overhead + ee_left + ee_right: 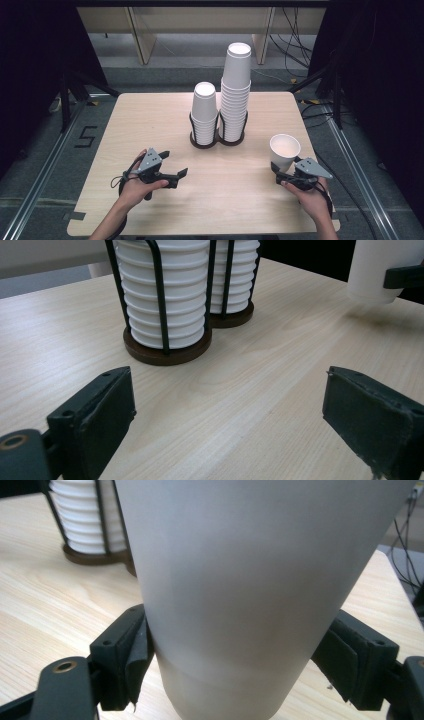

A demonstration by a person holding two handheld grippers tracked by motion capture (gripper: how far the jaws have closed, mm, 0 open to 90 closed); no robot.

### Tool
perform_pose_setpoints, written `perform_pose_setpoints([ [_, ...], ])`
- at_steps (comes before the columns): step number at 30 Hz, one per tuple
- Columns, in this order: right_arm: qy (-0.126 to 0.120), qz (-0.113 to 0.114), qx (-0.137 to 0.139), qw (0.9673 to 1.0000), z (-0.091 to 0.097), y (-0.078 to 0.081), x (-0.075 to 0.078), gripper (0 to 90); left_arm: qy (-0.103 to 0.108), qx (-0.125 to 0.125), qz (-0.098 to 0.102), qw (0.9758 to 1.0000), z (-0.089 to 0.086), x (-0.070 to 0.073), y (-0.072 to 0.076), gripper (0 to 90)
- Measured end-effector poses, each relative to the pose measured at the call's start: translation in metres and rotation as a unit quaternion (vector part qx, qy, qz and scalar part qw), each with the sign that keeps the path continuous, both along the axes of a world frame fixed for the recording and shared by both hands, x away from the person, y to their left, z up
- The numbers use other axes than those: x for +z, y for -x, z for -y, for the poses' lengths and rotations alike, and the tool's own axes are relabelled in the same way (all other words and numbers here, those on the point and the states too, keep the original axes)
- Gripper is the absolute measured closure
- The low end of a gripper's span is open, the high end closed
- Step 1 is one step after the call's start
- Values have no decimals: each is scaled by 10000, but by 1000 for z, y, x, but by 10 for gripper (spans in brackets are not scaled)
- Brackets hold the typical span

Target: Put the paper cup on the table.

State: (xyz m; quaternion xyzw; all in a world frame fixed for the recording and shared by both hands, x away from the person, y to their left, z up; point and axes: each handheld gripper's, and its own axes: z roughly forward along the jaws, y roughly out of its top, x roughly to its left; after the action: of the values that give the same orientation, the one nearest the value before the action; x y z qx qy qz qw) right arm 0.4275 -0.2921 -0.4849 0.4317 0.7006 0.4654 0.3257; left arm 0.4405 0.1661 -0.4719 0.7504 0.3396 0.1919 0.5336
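Right hand-held gripper [278,173] is clamped low on a single white paper cup [284,150], upright at the right edge of the light wooden tabletop [150,120]. Left hand-held gripper [176,166] is released, empty. Keep the squeeze light and the cup level; avoid crushing the wall.

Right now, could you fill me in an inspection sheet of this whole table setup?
Surface: pale wooden table, bare and dry.
Job's things: single paper cup, upright; two cup stacks in a black twin holder.
Clutter: nothing seen.
Grippers: right gripper clamped on the cup's lower part; left gripper open, nothing between its jaws.
Cables: one trails from the left gripper; more on the floor beyond.
Surroundings: dark curtains, grey floor, floor rails.
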Motion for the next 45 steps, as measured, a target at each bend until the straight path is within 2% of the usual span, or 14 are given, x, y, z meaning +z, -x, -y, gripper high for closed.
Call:
perform_pose_setpoints([
  [6,96,-304,-350,9989,10,-6,-1,216,57,-18,-9,10000,-2,-1,2,65],
  [7,216,-210,-355,9989,12,-9,-2,215,72,10,-35,10000,-3,-2,2,66],
  [8,188,-351,-345,9986,12,-11,-3,215,95,6,-39,9999,-3,-3,1,67],
  [18,448,-623,-510,9957,12,-26,-12,212,81,66,-120,9999,-3,-7,-2,69],
  [19,356,-698,-576,9953,10,-25,-13,212,53,55,-133,9999,-3,-7,-3,69],
  [21,526,-603,-500,9955,12,-27,-13,211,105,30,-129,9999,-2,-9,-3,69],
  [25,354,-755,-548,9950,8,-25,-15,208,44,49,-142,9999,-2,-9,-2,69],
  [30,372,-719,-521,9954,10,-25,-15,198,78,41,-131,9999,-2,-8,-2,69],
  [32,426,-624,-498,9959,11,-26,-15,173,78,45,-143,9999,-3,-9,-2,69],
  [34,211,-717,-568,9956,9,-23,-14,133,95,42,-150,9998,-3,-10,-2,69],
  [37,202,-792,-541,9952,8,-22,-13,6,59,74,-188,9998,-4,-11,-2,69],
  [41,93,-805,-678,9944,8,-20,-12,4,73,100,-190,9997,-5,-11,-3,69],
  [42,192,-679,-549,9960,10,-22,-13,4,85,109,-193,9997,-6,-11,-2,69],
  [45,238,-747,-592,9952,10,-17,-11,4,89,113,-175,9997,-6,-11,-3,69],
])
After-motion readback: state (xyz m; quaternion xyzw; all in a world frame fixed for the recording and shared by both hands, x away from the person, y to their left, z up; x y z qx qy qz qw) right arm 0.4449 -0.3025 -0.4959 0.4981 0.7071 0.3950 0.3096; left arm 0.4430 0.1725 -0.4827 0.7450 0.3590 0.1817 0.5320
